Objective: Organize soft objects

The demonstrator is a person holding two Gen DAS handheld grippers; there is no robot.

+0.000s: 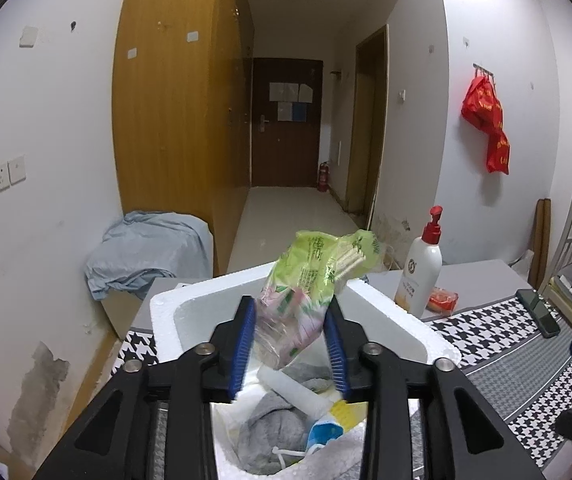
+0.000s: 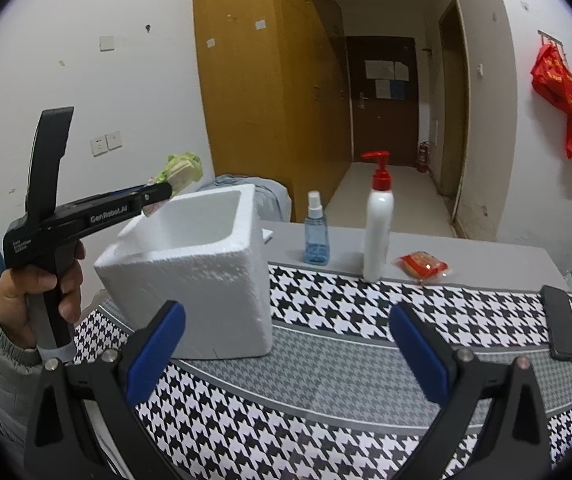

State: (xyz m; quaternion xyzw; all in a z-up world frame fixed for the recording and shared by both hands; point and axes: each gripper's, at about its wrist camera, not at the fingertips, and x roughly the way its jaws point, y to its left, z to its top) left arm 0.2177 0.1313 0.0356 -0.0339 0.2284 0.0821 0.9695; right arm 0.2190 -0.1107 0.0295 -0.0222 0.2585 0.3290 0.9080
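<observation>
My left gripper [image 1: 290, 316] is shut on a green plastic packet of cotton swabs [image 1: 309, 280] and holds it over the open white foam box [image 1: 389, 320]. Inside the box lie a grey cloth [image 1: 274, 428], a white tube [image 1: 297, 392] and a blue face mask [image 1: 323, 434]. In the right wrist view the left gripper [image 2: 158, 194] shows above the box [image 2: 206, 280] with the packet [image 2: 180, 170] at its tip. My right gripper [image 2: 286, 332] is open and empty over the houndstooth tablecloth [image 2: 325, 380], right of the box.
A white pump bottle [image 2: 377, 232], a blue spray bottle [image 2: 315, 236] and a red snack packet [image 2: 421, 266] stand behind on the table. A black phone [image 2: 561, 328] lies at the right edge. A blue-grey cloth [image 1: 146, 248] is draped over a box by the wall.
</observation>
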